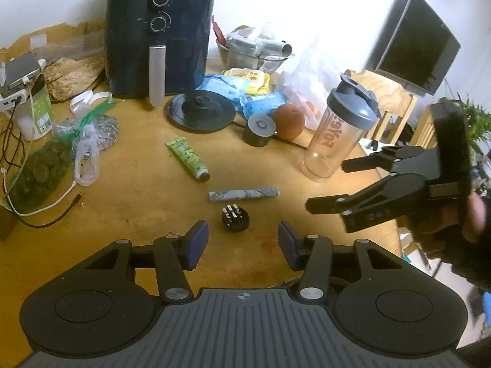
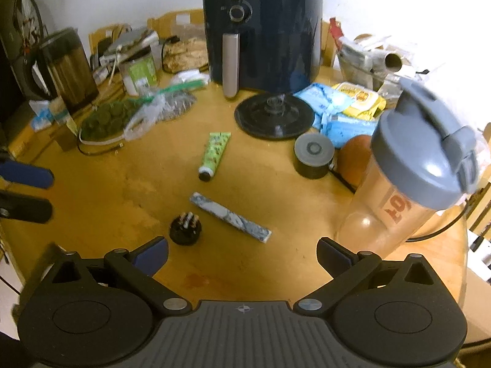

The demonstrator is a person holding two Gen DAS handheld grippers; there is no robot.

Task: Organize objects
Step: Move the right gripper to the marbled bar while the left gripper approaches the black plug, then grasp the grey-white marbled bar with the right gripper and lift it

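Right below my spread, empty left gripper (image 1: 243, 245) sat the small black ribbed knob (image 1: 235, 218), looking light and stiff, best pinched across its sides; right gripper (image 2: 242, 256) was open too.

Right gripper (image 2: 242, 256) with jaws spread over a wooden table (image 2: 122, 190), small black plug (image 2: 185, 230) and marbled bar (image 2: 230, 217) just beyond, green tube (image 2: 214, 155) farther, tilted shaker bottle (image 2: 411, 181) near right, air fryer (image 2: 264, 27) far.
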